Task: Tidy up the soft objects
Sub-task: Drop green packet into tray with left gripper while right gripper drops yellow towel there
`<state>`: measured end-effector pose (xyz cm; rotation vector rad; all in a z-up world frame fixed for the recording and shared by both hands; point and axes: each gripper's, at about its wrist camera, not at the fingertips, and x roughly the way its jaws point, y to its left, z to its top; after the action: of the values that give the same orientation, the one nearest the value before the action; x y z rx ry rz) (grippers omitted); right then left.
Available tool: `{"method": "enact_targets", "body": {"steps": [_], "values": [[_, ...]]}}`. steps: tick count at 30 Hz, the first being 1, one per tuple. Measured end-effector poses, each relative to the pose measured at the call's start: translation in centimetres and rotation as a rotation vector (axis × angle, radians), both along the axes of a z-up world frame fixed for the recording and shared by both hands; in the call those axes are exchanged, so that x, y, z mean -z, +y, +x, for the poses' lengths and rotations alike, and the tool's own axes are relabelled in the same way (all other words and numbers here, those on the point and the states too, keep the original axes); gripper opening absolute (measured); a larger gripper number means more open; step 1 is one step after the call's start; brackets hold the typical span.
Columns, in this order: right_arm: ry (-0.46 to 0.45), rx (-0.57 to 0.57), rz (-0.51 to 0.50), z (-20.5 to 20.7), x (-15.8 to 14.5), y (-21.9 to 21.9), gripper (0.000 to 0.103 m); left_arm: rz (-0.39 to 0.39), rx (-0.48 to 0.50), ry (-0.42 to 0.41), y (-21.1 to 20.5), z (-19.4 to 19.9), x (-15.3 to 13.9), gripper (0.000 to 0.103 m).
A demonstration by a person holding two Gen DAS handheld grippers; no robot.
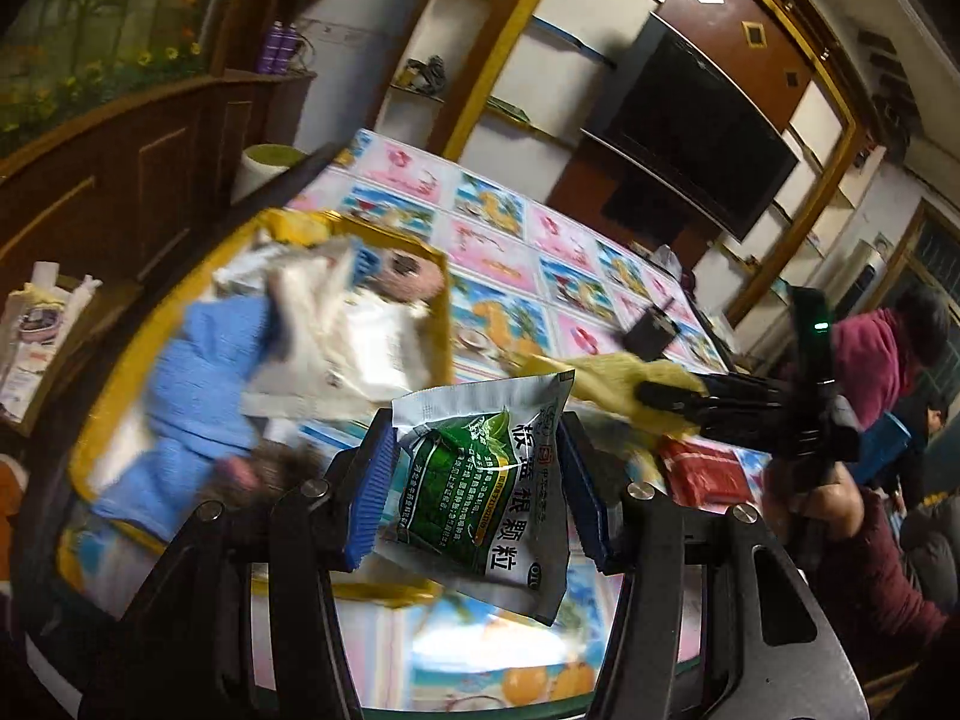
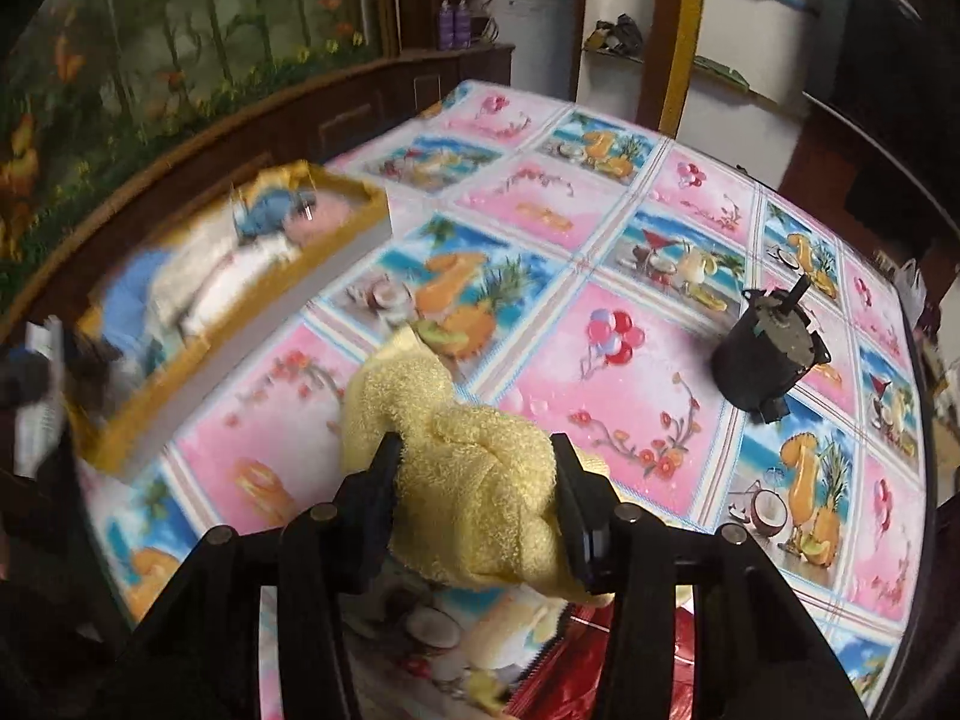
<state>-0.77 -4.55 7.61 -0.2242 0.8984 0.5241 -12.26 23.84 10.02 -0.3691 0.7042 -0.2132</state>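
Left claw (image 1: 474,480) pinches a crinkled silver-green sachet (image 1: 492,492); right claw (image 2: 477,510) pinches a fluffy yellow towel (image 2: 474,492).

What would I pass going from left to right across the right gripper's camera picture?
Gold-rimmed tray of soft things → fluffy yellow towel, clamped in the right gripper → dark cylindrical motor with a short shaft, all on the pink and blue picture-print tablecloth.

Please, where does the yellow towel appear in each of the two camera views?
Left wrist: yellow towel, right of centre, clamped in the right claw.
Right wrist: lower centre, between that claw's fingers.
Shared landmark: gold-rimmed box of soft things.
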Motion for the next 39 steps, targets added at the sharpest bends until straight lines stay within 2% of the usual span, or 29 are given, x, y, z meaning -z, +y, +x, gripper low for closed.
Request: {"method": "enact_targets", "body": {"steps": [7,9,11,12,14,17,21,23,26,29,32,36,39], "values": [[0.091,-0.015,0.249,1.5,-4.0,2.7,0.047,-0.001,-0.11,0.009,4.3,2.1,-0.1,0.052],[0.117,-0.028,0.287,2.0,-4.5,4.5,0.047,0.009,-0.156,0.037,5.2,3.6,0.5,0.053],[0.12,-0.04,0.305,2.5,-4.9,6.6,0.048,0.044,-0.189,0.082,5.8,4.8,1.2,0.061],[0.118,-0.043,0.312,2.7,-5.1,7.7,0.047,0.053,-0.209,0.104,6.1,5.1,1.5,0.062],[0.132,-0.051,0.342,3.2,-5.4,9.6,0.048,0.01,-0.23,0.13,6.9,5.1,2.2,0.063],[0.216,-0.062,0.443,4.4,-5.2,11.9,0.048,-0.069,-0.231,0.1,8.0,3.9,2.5,0.068],[0.386,-0.082,0.611,6.1,-3.5,14.6,0.048,-0.094,-0.235,0.077,8.6,2.4,2.6,0.069],[0.46,-0.078,0.663,6.7,-1.8,15.9,0.048,-0.098,-0.236,0.076,8.7,1.8,2.7,0.069],[0.471,-0.047,0.594,7.2,0.3,17.2,0.049,-0.071,-0.246,0.074,8.4,1.0,2.7,0.069],[0.325,0.006,0.41,7.0,1.1,18.1,0.053,-0.019,-0.264,0.06,7.8,0.6,2.3,0.069],[0.185,-0.016,0.233,5.9,1.0,19.5,0.06,0.046,-0.304,0.049,6.9,0.2,1.8,0.069],[0.092,-0.097,0.19,3.8,-1.0,19.8,0.064,0.17,-0.38,0.012,5.5,-0.5,1.0,0.069],[-0.003,-0.147,0.196,1.7,-3.1,19.4,0.072,0.248,-0.422,-0.002,4.7,-1.0,0.7,0.078]]}}
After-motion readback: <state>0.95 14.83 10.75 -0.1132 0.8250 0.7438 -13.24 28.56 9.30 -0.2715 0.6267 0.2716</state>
